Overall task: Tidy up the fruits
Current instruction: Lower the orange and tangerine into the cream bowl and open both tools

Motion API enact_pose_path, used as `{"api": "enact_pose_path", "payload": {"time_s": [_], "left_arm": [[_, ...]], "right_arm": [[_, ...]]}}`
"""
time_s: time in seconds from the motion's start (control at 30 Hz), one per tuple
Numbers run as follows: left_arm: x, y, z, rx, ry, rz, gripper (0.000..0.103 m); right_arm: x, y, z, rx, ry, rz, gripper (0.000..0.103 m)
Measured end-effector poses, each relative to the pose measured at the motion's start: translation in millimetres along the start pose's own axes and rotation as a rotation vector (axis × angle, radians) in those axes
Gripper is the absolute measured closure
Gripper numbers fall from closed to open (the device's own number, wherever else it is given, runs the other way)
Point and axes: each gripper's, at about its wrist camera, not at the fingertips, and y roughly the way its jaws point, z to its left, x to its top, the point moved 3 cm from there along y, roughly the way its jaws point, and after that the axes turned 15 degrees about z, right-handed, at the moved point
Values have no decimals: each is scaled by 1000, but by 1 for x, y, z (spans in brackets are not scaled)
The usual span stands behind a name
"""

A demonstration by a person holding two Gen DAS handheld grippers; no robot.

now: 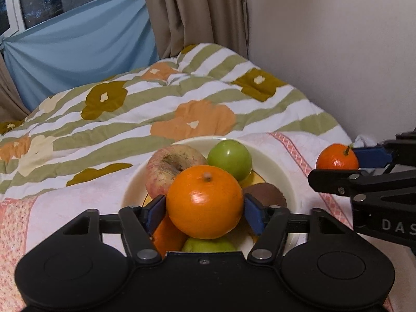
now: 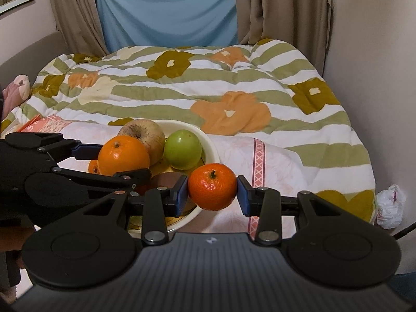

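A cream bowl point(image 1: 275, 161) on the bed holds a reddish apple point(image 1: 166, 166), a green apple point(image 1: 230, 158), a brown round fruit point(image 1: 267, 192) and more fruit underneath. My left gripper point(image 1: 205, 209) is shut on a large orange point(image 1: 205, 202) above the bowl. My right gripper point(image 2: 212, 191) is shut on a small tangerine point(image 2: 212, 189) just right of the bowl point(image 2: 208, 143). In the right wrist view the left gripper point(image 2: 122, 161) holds the orange point(image 2: 123, 154) over the bowl. In the left wrist view the tangerine point(image 1: 336, 157) shows at right.
The bowl sits on a pink-patterned white cloth point(image 2: 260, 161) over a floral striped quilt point(image 2: 182, 91). A wall point(image 1: 338, 39) runs along the right. Curtains point(image 2: 280, 7) and a blue sheet point(image 2: 169, 13) hang behind. A crumpled white bag point(image 2: 390, 205) lies by the bed's right edge.
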Motion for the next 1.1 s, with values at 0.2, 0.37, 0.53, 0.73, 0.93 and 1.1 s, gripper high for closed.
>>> {"api": "enact_pose_path", "payload": {"time_s": [0.2, 0.37, 0.53, 0.73, 0.93, 1.1], "left_arm": [[-4, -5, 2, 9, -25, -3, 12], [-11, -19, 9, 6, -43, -12, 12], [-18, -34, 19, 23, -65, -19, 11], [-27, -47, 35, 42, -110, -18, 11], [-33, -54, 49, 63, -146, -11, 11], [-36, -52, 55, 67, -162, -1, 11]], "right_arm": [[0, 2, -3, 4, 1, -2, 49], [2, 0, -3, 6, -2, -12, 49], [12, -1, 1, 12, -20, -28, 49], [28, 9, 5, 32, -53, -20, 49], [36, 34, 10, 60, -62, 19, 49], [39, 54, 10, 68, -60, 42, 49]]}}
